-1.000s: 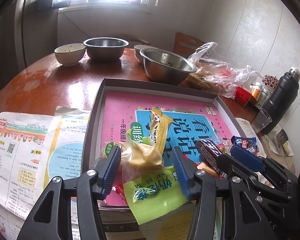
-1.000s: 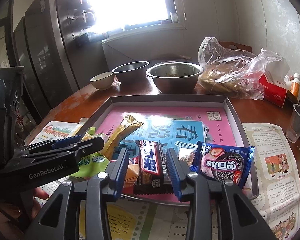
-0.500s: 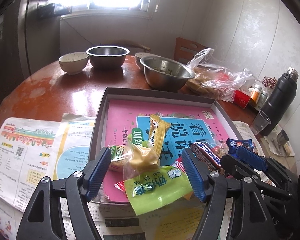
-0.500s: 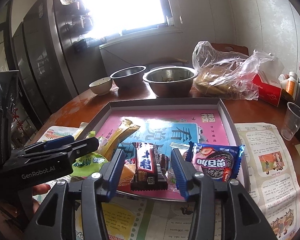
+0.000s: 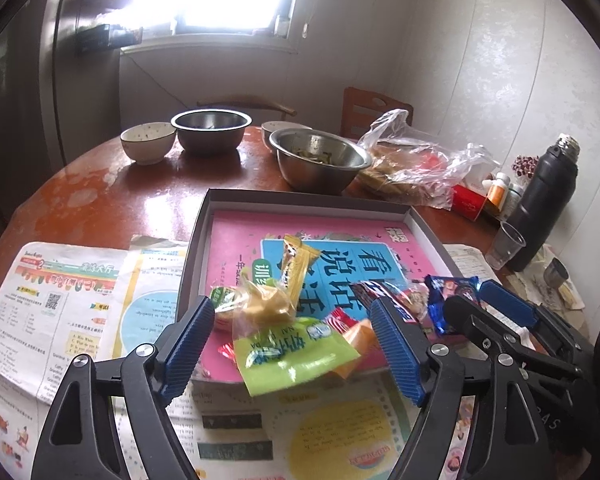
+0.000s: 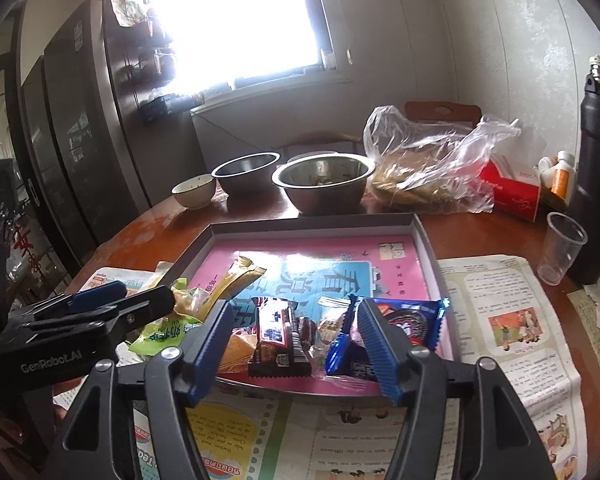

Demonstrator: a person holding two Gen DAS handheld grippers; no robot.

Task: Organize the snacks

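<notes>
Two tools sit nearest to us, both spread wide and gripping nothing. Our left tool (image 5: 292, 344) hovers above the near left corner of the tray (image 5: 300, 199), its blue pads on either side of a green snack packet (image 5: 296, 354) that hangs over the tray's near rim. Resting on that packet's far end we see a clear bag with a yellow pastry (image 5: 266, 304), and just beyond it a gold bar wrapper (image 5: 296, 266) lying on the pink book cover (image 5: 240, 236) that lines the tray.

Our right tool (image 6: 296, 344) is released too, poised over the near middle of the tray. Between its pads lies a dark chocolate bar (image 6: 278, 336), with an orange packet (image 6: 236, 354) to its left and a small clear-wrapped sweet (image 6: 328, 328) to its right. The right pad overlaps a blue cookie packet (image 6: 420, 320) lying near the tray's right wall. All the snacks crowd the near end of the tray.

Newspaper sheets (image 6: 512, 320) lie under and beside the tray on the round wooden bench (image 5: 112, 200). Farther back we find a clear plastic cup (image 6: 562, 248) and a black flask (image 6: 598, 168) on the right, a red box (image 6: 512, 196), a plastic bag of bread (image 6: 424, 176), two steel bowls (image 6: 322, 180) and a small ceramic bowl (image 6: 194, 194).
</notes>
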